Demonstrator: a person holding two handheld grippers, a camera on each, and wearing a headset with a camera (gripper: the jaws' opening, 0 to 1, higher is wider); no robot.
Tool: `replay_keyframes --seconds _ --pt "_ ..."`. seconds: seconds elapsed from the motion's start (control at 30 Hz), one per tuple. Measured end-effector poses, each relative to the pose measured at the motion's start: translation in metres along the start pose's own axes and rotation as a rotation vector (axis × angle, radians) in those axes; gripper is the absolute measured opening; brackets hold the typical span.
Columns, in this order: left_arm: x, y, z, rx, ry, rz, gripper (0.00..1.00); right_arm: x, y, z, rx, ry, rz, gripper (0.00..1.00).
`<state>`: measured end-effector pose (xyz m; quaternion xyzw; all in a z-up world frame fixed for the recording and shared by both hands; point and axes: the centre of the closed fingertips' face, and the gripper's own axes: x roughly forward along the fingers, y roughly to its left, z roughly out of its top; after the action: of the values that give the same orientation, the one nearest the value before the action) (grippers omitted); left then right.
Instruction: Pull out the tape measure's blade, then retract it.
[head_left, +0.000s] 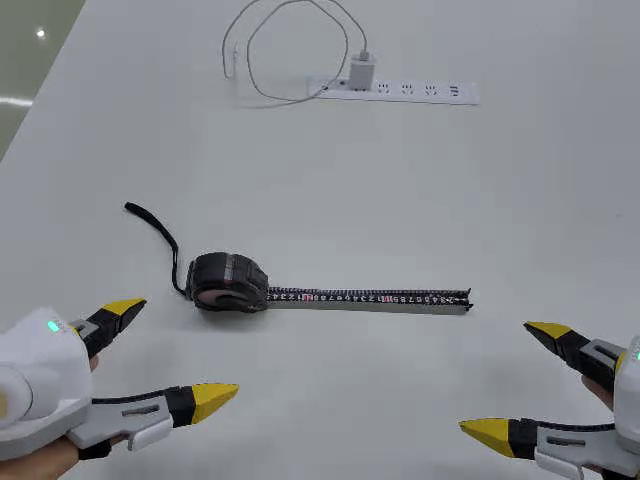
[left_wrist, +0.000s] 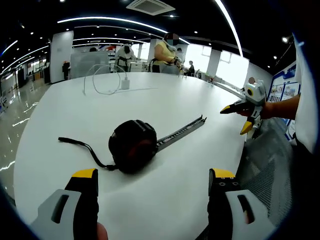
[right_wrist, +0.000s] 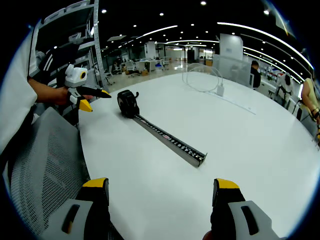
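black tape measure (head_left: 228, 283) is lying mid-frame on the white table (head_left: 420, 190), grey blade (head_left: 370, 299) reaching right; left tool (head_left: 180, 347) and right tool (head_left: 502, 378) are hovering wide open, empty. best pinning it down, then easing the blade home slowly.

Black tape measure (head_left: 228, 283) (blade (head_left: 368, 299) extended)

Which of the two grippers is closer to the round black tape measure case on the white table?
The left gripper: it hovers open just short of the black tape measure case. The right gripper sits open farther off, near the tip of the extended blade.
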<state>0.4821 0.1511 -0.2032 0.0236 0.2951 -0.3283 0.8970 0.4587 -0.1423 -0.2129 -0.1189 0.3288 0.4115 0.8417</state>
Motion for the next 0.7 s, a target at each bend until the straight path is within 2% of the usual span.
replay_keyframes --seconds 0.2,0.7 --pt "0.011 -0.007 0.002 0.0 0.004 -0.011 0.88 -0.001 -0.001 0.0 0.007 -0.003 0.0 0.84" --pt "0.035 -0.007 0.011 -0.021 -0.017 -0.02 0.87 -0.002 -0.001 -0.002 0.012 0.0 -0.003 0.84"
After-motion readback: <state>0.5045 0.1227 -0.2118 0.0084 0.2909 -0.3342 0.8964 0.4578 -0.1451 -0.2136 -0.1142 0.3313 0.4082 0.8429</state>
